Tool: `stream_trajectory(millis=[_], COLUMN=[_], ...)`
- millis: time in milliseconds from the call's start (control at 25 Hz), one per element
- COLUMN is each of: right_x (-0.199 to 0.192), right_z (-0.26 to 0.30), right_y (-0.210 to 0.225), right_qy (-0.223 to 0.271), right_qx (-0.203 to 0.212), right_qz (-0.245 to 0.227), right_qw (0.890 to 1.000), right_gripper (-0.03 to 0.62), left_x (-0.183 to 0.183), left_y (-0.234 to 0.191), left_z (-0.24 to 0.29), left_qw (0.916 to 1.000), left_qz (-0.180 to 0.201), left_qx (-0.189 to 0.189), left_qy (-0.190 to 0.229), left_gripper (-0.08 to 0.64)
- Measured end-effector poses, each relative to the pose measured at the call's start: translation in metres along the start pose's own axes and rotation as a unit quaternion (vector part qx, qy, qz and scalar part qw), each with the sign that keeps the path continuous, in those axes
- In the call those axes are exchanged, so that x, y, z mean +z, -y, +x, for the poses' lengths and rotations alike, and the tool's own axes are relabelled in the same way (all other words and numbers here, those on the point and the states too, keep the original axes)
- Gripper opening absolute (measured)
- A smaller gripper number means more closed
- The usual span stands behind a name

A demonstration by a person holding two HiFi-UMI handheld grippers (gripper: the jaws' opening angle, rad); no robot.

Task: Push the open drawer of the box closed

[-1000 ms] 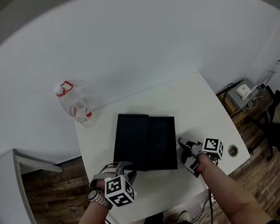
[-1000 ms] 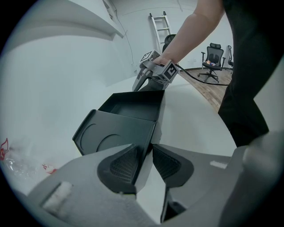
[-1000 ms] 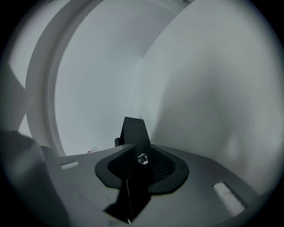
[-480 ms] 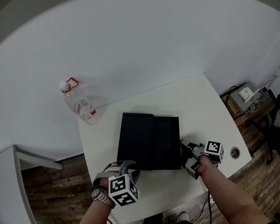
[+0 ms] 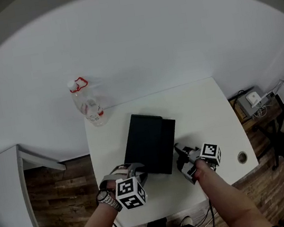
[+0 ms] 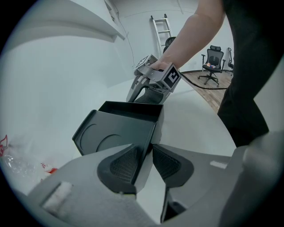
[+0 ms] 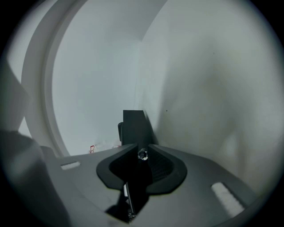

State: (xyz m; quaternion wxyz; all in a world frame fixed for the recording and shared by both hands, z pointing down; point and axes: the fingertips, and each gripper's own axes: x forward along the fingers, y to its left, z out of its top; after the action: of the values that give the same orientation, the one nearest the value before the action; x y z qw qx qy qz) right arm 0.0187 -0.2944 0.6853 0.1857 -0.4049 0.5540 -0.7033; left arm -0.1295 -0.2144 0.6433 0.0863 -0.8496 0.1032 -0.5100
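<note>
Plastic bottle (image 5: 90, 109) sits well beyond the left gripper (image 5: 136, 174), at the far-left corner of the white table (image 5: 205, 105). Left gripper is clamped on the near corner wall of the black box (image 5: 146, 141), one pad on each side. Drawer (image 5: 171, 143) sticks out slightly on the box's right, directly ahead of the right gripper (image 5: 181, 157). Its jaws have just been closing and are now narrowed onto the drawer's knob (image 7: 143, 154).

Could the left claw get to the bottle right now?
Probably not yet: the left claw is shut on the box at its near corner. Once released, bare table beside the box looks free to the bottle.
</note>
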Motion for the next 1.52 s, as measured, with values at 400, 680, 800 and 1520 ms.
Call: stream_trajectory(millis=[400,680,800,1520], right_x=[-0.025,-0.029,-0.03,-0.039], right_z=[0.036,0.043,0.043,-0.03], right_y=[-0.012,-0.014,-0.014,-0.037], right_qy=[-0.031,-0.032,-0.032,-0.028], right_qx=[-0.001,0.004,0.006,0.068], right_qz=[-0.007,0.0,0.001,-0.057], right_qw=[0.999,0.999,0.999,0.996], right_gripper=[0.069,0.071,0.071,0.045], left_x=[0.002,0.004,0.004,0.006], left_y=[0.002,0.002,0.002,-0.007], left_z=[-0.001,-0.001,-0.002,-0.026], left_qw=[0.9999,0.9999,0.9999,0.993], left_qz=[-0.004,-0.007,-0.008,0.01], left_qx=[-0.005,-0.006,-0.006,0.106], left_qy=[0.01,0.014,0.014,0.05], left_gripper=[0.12,0.12,0.12,0.121])
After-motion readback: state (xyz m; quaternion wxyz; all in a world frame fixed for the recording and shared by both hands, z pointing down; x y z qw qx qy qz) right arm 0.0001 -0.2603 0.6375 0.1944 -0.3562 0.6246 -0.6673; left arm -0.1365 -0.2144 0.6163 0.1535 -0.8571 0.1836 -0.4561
